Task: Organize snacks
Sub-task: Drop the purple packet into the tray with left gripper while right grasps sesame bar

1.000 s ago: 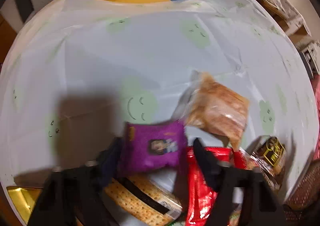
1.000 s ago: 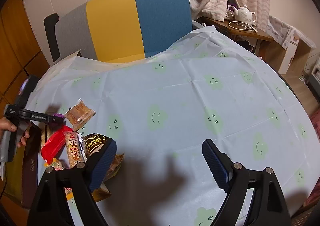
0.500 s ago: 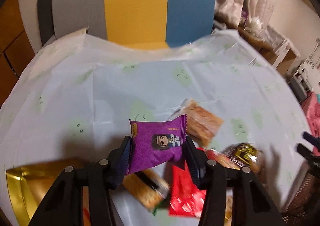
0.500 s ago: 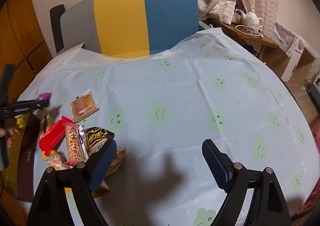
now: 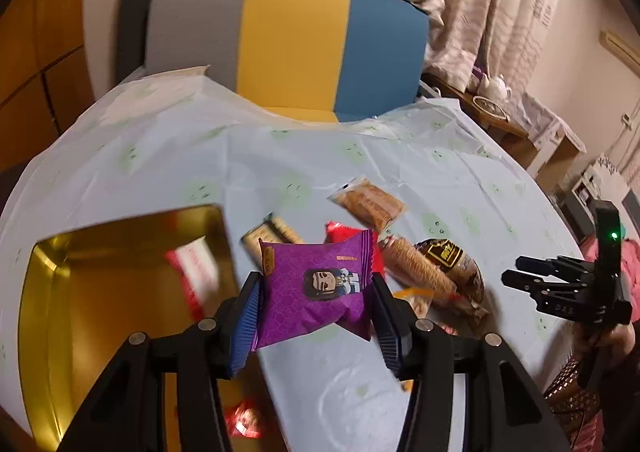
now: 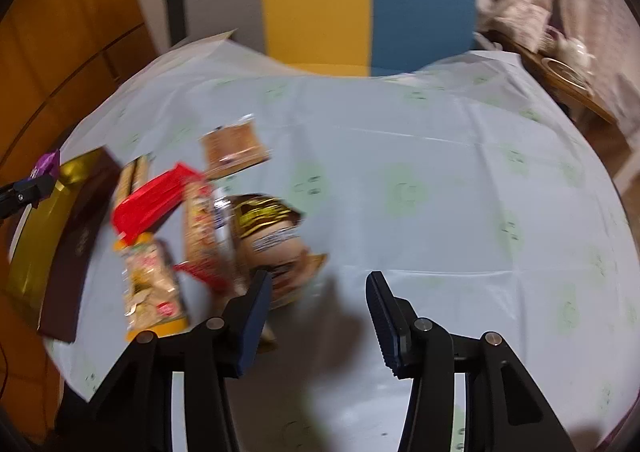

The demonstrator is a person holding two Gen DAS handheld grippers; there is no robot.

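Observation:
My left gripper [image 5: 316,304] is shut on a purple snack packet [image 5: 316,288], held in the air by the right edge of an open gold tin [image 5: 52,292]. In the right wrist view that packet [image 6: 46,164] shows at the far left, over the tin [image 6: 40,232]. My right gripper [image 6: 318,304] hangs low over the tablecloth with its jaws closing and nothing between them. Its left finger [image 6: 254,316] stands just in front of a brown-and-gold packet [image 6: 264,220]. Beside that packet lie a red packet [image 6: 156,200], a long stick pack [image 6: 200,228] and a yellow packet [image 6: 152,284].
A clear-wrapped biscuit [image 5: 368,204] and a cracker pack [image 5: 276,236] lie further back on the pale tablecloth [image 6: 440,192]. A dark lid [image 6: 76,248] leans by the tin. Red packets [image 5: 196,272] lie inside the tin. A grey, yellow and blue chair [image 5: 292,44] stands behind the table.
My left gripper has lifted the purple packet off the pile and carried it left to the gold tin. My right gripper has swung left toward the snack pile and its jaws have narrowed.

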